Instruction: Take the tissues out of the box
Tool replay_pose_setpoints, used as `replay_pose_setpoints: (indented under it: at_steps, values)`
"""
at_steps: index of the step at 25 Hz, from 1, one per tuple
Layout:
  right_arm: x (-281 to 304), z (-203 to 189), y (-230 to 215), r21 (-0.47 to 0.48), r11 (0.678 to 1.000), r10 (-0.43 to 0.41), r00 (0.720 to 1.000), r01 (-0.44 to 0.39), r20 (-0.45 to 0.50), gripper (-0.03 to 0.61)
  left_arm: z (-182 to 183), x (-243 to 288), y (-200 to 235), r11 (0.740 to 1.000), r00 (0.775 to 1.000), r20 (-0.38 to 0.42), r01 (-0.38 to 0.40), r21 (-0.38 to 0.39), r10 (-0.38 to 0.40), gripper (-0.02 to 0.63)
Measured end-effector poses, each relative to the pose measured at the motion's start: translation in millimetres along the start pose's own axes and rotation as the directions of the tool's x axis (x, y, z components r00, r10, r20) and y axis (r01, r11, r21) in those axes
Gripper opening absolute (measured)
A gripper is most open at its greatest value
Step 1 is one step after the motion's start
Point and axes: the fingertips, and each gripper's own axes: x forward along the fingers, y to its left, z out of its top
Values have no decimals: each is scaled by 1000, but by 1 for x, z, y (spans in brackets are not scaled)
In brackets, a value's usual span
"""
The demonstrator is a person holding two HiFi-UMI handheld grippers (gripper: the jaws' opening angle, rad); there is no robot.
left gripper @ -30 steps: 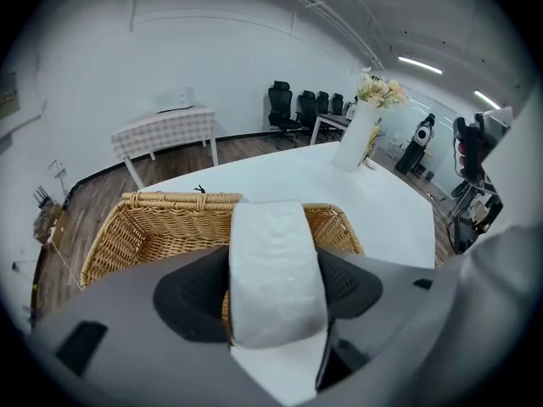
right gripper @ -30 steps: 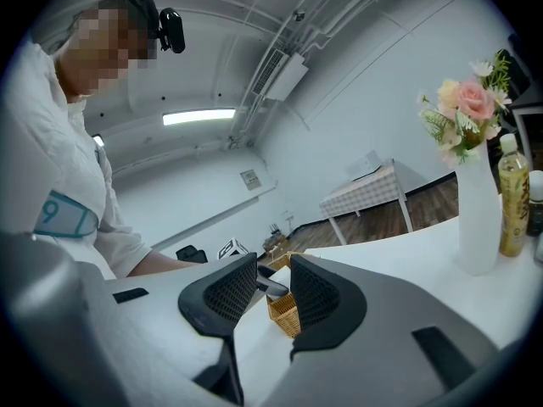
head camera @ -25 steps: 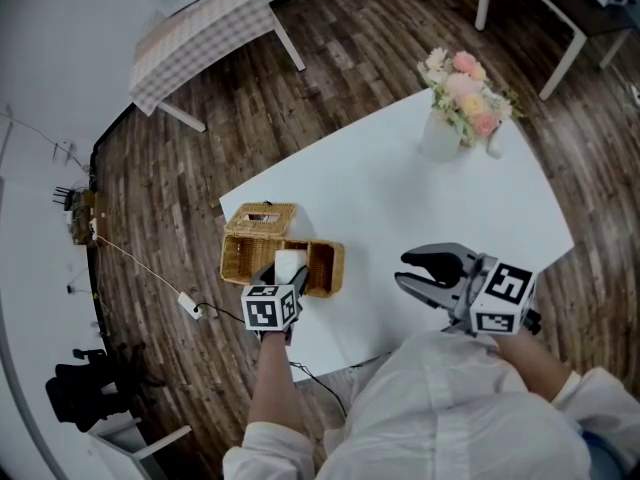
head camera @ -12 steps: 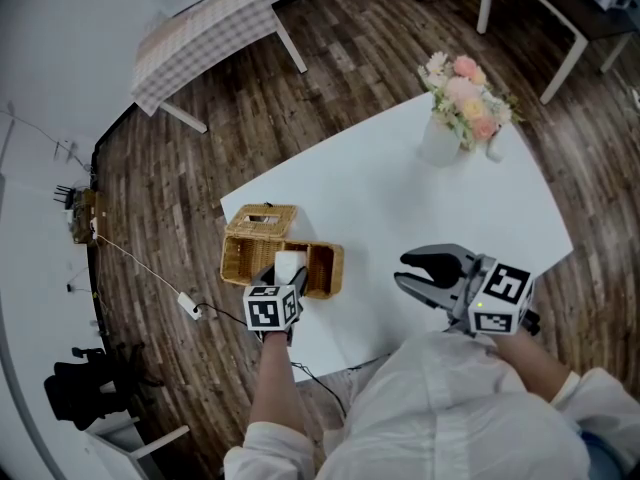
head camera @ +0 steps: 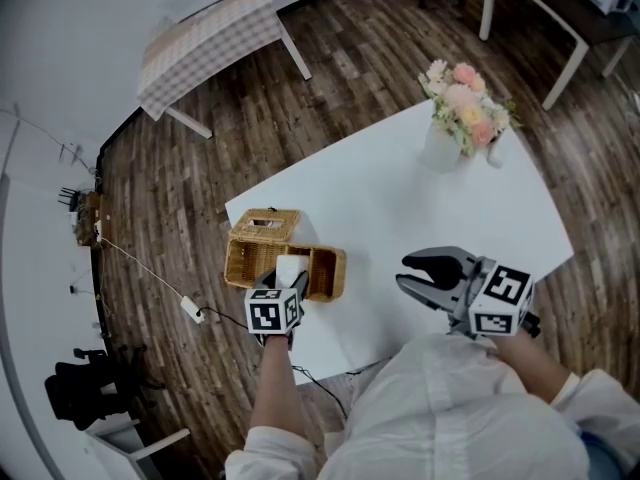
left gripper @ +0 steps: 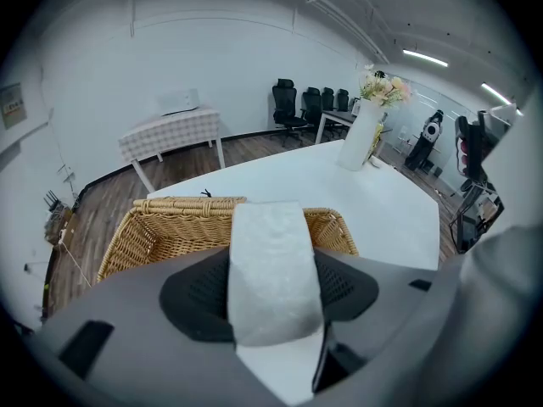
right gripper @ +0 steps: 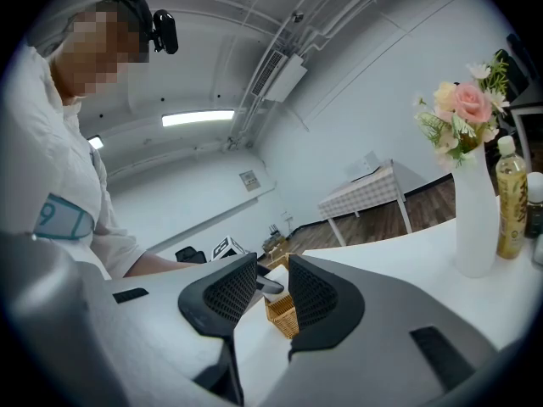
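Observation:
An open wicker tissue box (head camera: 250, 261) stands at the white table's (head camera: 400, 198) near left corner, its wicker lid (head camera: 265, 223) just behind it. My left gripper (head camera: 288, 278) reaches into the box from the near side. Its jaws are closing on a white tissue pack (head camera: 288, 264). In the left gripper view the tissue pack (left gripper: 271, 278) fills the gap of the left gripper (left gripper: 273, 265), over the box (left gripper: 170, 227). My right gripper (head camera: 404, 271) hovers open over the table's near right part, nothing between its jaws. The right gripper (right gripper: 273, 287) looks toward the box (right gripper: 282, 314).
A white vase of pink flowers (head camera: 455, 108) stands at the table's far right corner, with a bottle (right gripper: 512, 202) beside it. A small table with a checked cloth (head camera: 205, 33) stands on the wooden floor beyond. A cable and plug (head camera: 190, 308) lie on the floor at left.
The head view has shifted a little. Both grippers, the box and the tissue pack keep their places.

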Motion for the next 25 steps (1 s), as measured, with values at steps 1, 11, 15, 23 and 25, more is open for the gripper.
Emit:
replay_pose_setpoints:
  at_steps: [1,11,15,23,25]
  values:
    - [0,0,1,-1,1000,2,1000,-2,0,132,1,-2,0,1000,1000,3,-2,1,2,255]
    - [2,1,8,-11,1000,19,1000,-19,2,132,8,-20,-3,1000,999,44,-22,4,22,255]
    - [4,0,11,-15,999,29,1000,-29,-1,132,12,-28,-4,1000,997,65,-30,0,30,255]
    - [7,-1,17,-21,999,49,999,-49,-1,133,16,-42,-7,999,994,103,-43,-7,44,255]
    - [8,-1,18,-22,998,51,999,-51,-3,132,18,-46,-9,999,993,112,-40,-7,41,255]
